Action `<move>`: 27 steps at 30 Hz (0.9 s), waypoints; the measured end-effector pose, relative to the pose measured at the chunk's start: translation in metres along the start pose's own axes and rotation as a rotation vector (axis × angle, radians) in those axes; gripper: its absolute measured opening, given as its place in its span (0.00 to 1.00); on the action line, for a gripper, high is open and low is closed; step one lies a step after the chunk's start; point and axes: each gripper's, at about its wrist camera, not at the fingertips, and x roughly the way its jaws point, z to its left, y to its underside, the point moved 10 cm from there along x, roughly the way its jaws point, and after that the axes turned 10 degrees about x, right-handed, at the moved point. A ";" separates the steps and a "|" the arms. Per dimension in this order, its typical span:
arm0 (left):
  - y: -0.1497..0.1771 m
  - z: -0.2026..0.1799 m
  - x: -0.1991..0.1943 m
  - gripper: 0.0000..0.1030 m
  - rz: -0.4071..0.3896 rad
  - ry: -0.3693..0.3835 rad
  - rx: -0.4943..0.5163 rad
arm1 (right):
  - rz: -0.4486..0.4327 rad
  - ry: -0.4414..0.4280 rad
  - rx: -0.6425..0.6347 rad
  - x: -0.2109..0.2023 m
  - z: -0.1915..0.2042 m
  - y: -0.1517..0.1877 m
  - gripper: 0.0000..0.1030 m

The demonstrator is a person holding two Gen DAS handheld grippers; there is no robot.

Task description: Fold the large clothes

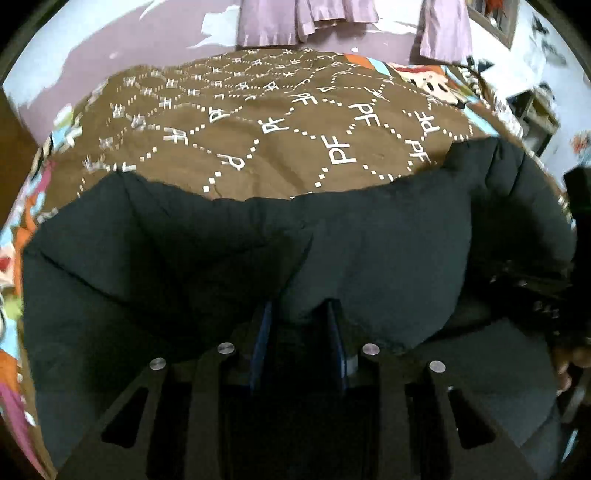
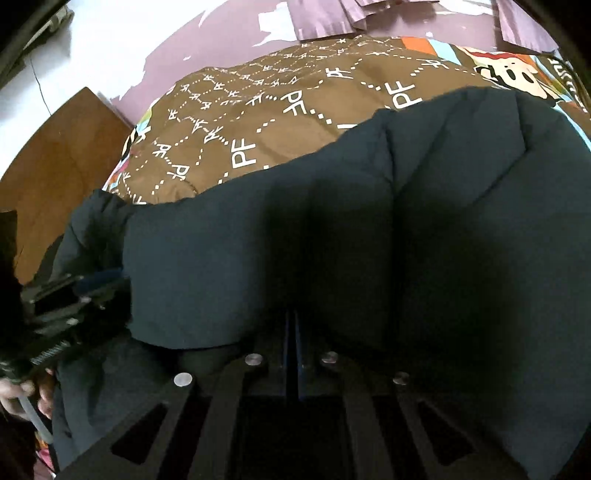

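A large dark puffy jacket (image 1: pixel 221 258) lies on a bed with a brown "PF" patterned cover (image 1: pixel 277 140). My left gripper (image 1: pixel 301 314) has its blue-padded fingers around a thick fold of the jacket's near edge. In the right wrist view the jacket (image 2: pixel 406 229) fills the frame; my right gripper (image 2: pixel 294 317) has its fingers pressed together on the jacket's edge. The left gripper also shows at the left of the right wrist view (image 2: pixel 74 295), with the hand that holds it.
Lilac curtains (image 1: pixel 332 18) hang on the far wall behind the bed. A wooden panel (image 2: pixel 55 166) stands left of the bed. Colourful cartoon bedding (image 1: pixel 424 77) shows at the bed's edges. A shelf (image 1: pixel 535 110) stands at the far right.
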 end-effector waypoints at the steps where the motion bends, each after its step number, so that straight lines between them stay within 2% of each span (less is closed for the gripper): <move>1: 0.003 0.002 -0.004 0.25 -0.026 -0.004 0.003 | -0.014 -0.001 -0.009 -0.004 0.002 0.000 0.03; 4: 0.007 0.005 -0.019 0.25 -0.143 0.044 -0.022 | -0.100 -0.046 -0.018 -0.029 0.010 -0.006 0.06; 5: 0.008 0.005 -0.020 0.25 -0.154 0.061 -0.034 | -0.135 -0.066 -0.017 -0.038 0.013 -0.010 0.06; 7: 0.012 0.005 -0.013 0.25 -0.125 0.080 -0.051 | -0.181 -0.090 -0.001 -0.048 0.013 -0.018 0.06; 9: 0.012 0.001 -0.004 0.25 -0.070 0.054 -0.022 | -0.130 -0.057 0.037 -0.035 0.002 -0.016 0.06; 11: 0.010 -0.006 0.004 0.25 -0.025 -0.016 0.040 | -0.075 -0.051 0.065 -0.019 -0.004 -0.013 0.03; 13: 0.011 -0.008 0.012 0.25 -0.006 -0.053 0.058 | -0.041 -0.044 0.081 -0.008 -0.008 -0.011 0.02; 16: 0.012 -0.009 0.014 0.25 -0.035 -0.092 0.068 | -0.031 -0.031 0.075 -0.002 -0.009 -0.007 0.01; 18: 0.014 -0.006 0.006 0.25 -0.082 -0.071 0.051 | -0.051 -0.042 0.069 -0.006 -0.006 -0.005 0.03; 20: 0.013 -0.003 -0.007 0.28 -0.130 -0.038 0.014 | -0.077 -0.076 0.059 -0.014 0.000 -0.005 0.09; 21: 0.014 -0.002 -0.014 0.29 -0.151 -0.028 -0.012 | -0.090 -0.091 0.054 -0.020 0.002 -0.004 0.18; 22: 0.014 0.000 -0.021 0.36 -0.170 -0.021 -0.040 | -0.113 -0.112 0.044 -0.029 0.007 -0.004 0.33; 24: 0.016 0.005 -0.038 0.52 -0.207 -0.017 -0.109 | -0.163 -0.131 0.015 -0.047 0.015 -0.003 0.49; 25: 0.015 0.005 -0.044 0.63 -0.219 -0.021 -0.132 | -0.201 -0.125 -0.004 -0.058 0.018 -0.003 0.52; 27: 0.015 0.010 -0.063 0.68 -0.268 -0.016 -0.202 | -0.264 -0.110 -0.026 -0.080 0.022 -0.002 0.55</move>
